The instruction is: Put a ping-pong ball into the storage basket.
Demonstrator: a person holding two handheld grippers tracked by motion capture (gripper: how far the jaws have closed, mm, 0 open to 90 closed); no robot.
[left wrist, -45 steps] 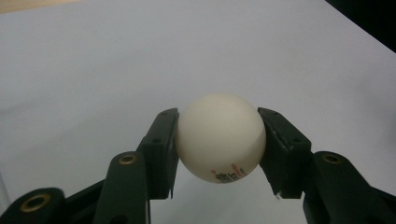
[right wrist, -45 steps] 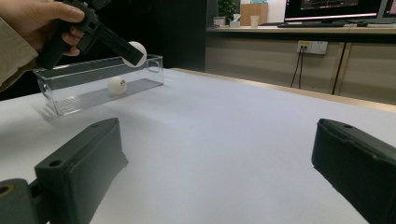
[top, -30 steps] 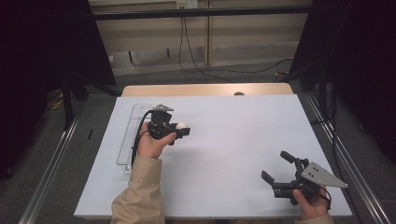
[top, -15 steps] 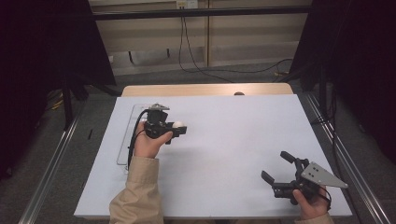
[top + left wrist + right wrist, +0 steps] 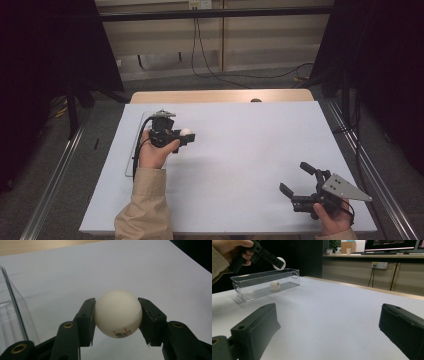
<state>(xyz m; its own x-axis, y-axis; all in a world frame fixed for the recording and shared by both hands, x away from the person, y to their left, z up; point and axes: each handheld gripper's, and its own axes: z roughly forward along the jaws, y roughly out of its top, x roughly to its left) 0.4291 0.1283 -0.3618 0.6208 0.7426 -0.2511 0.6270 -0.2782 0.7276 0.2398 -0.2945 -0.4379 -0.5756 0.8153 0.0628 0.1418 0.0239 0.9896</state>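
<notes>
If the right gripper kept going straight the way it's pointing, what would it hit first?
Probably nothing close: the right gripper faces bare white table. The clear tray lies off to the left of its line.

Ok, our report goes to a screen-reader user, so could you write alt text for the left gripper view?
A round, cream-white plastic ball with small red and black print near its bottom is clamped between the two black jaws of the left claw, above a white table surface. At the left edge stands the wall of a clear plastic rectangular box.
</notes>
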